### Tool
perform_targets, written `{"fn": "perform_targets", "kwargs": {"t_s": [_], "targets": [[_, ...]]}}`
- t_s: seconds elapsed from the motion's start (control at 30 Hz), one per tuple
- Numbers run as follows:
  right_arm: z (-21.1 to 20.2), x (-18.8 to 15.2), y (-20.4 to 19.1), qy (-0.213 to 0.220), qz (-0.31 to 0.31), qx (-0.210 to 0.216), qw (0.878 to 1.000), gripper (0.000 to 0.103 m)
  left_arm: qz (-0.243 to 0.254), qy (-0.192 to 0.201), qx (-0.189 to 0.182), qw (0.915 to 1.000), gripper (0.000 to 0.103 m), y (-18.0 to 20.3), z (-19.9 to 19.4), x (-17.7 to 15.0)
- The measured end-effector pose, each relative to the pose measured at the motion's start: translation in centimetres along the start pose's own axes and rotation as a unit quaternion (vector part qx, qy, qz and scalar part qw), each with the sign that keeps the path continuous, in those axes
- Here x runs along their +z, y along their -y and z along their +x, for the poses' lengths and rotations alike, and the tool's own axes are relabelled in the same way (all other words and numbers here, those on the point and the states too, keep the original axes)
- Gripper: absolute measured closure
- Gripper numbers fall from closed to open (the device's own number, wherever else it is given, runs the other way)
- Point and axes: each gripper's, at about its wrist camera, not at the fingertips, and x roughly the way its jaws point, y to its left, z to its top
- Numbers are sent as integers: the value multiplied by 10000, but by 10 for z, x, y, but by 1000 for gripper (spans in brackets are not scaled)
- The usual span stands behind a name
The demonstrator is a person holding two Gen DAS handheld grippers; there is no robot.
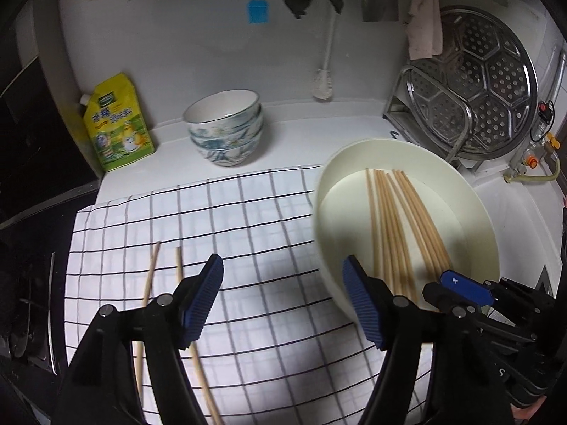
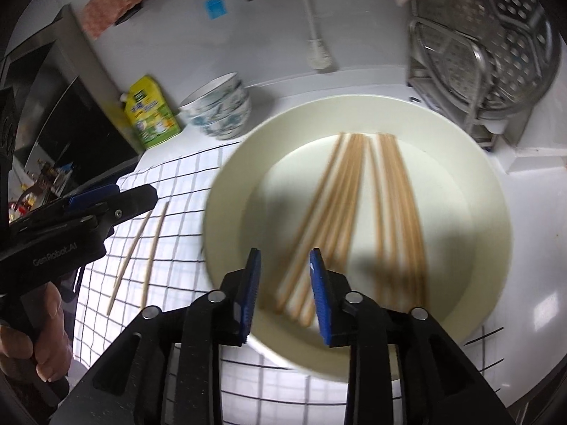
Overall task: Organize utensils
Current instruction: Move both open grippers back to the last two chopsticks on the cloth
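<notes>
Nearest the cameras, both claws stand released and empty: the left gripper (image 1: 283, 297) hangs wide over the checked cloth (image 1: 248, 219), and the right gripper (image 2: 285, 294) is parted more narrowly above the near rim of the cream basin (image 2: 226, 184). Just left of the left claw, touching neither pad, two chopsticks (image 1: 150, 272) lie side by side on the cloth, probably laid there as a sorted pair. Beyond the right claw, the loose chopsticks (image 2: 354, 205) fan across the basin floor awaiting pairing, with stacked bowls (image 1: 225, 127) behind.
</notes>
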Motion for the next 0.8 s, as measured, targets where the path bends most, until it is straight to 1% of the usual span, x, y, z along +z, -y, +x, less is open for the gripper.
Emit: {"fn": "perform_targets", "kwargs": {"t_s": [0.1,0.23,0.33,0.47,0.57,0.63,0.8], "targets": [[3,-1,-20,-25,-138,43,9999,73,-81,38,82,9999,33,-21,-8,-6],[6,-2,-47,-29,-295,102,9995,68,-168,81,223,9996,29,-48,-17,-16],[10,-4,-65,-48,-390,152,9991,66,-260,63,320,9991,27,-70,-20,-23],[19,-6,-94,-100,-517,234,9983,60,-402,15,489,9980,25,-103,-23,-36],[30,-11,-116,-162,-616,297,9975,52,-499,-27,755,9959,19,-130,-22,-49],[41,-16,-128,-268,-674,313,9969,51,-597,-44,971,9935,18,-149,-21,-58],[73,-32,-151,-539,-666,336,9958,50,-739,-206,1137,9905,17,-183,-12,-76]]}}
